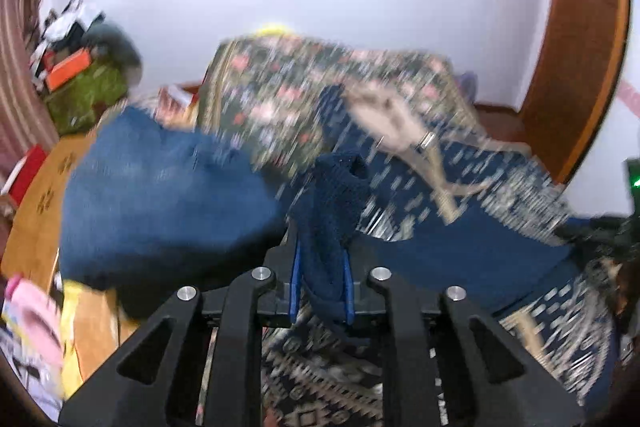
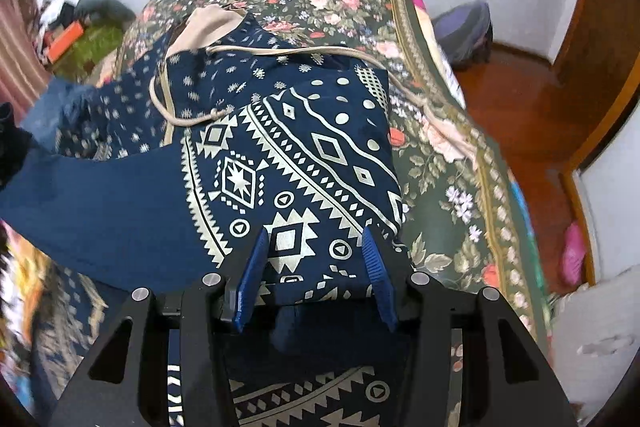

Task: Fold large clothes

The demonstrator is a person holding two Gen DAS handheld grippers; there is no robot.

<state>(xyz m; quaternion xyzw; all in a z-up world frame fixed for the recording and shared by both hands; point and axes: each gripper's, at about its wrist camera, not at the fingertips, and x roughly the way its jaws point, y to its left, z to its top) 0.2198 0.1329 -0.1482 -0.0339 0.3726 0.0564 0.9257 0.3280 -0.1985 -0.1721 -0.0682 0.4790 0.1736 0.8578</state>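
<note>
- At nine o'clock of the bed a clutter pile (image 1: pixel 76 67) crowds the wall, and a tan mat (image 1: pixel 48 195) shows on the floor below it.
- The left gripper (image 1: pixel 320 267) has its blue fingers (image 1: pixel 297 283) nearly closed, pinching a bunched fold of the navy garment (image 2: pixel 296 163); the cloth hangs up and away toward ten o'clock, blurred.
- The garment lies spread over the floral bedspread (image 2: pixel 448 163), its patterned hem toward six o'clock and a beige drawstring (image 2: pixel 256 51) looped at twelve.
- The right gripper (image 2: pixel 316 263) stands partly open with the patterned hem lying between its jaws; whether the pads press it I cannot tell.
- Past the garment's right edge the bedspread lies bare toward three o'clock.
- Beyond the bed's edge, open wooden floor (image 2: pixel 520 99) runs to a doorframe (image 2: pixel 600 115).
</note>
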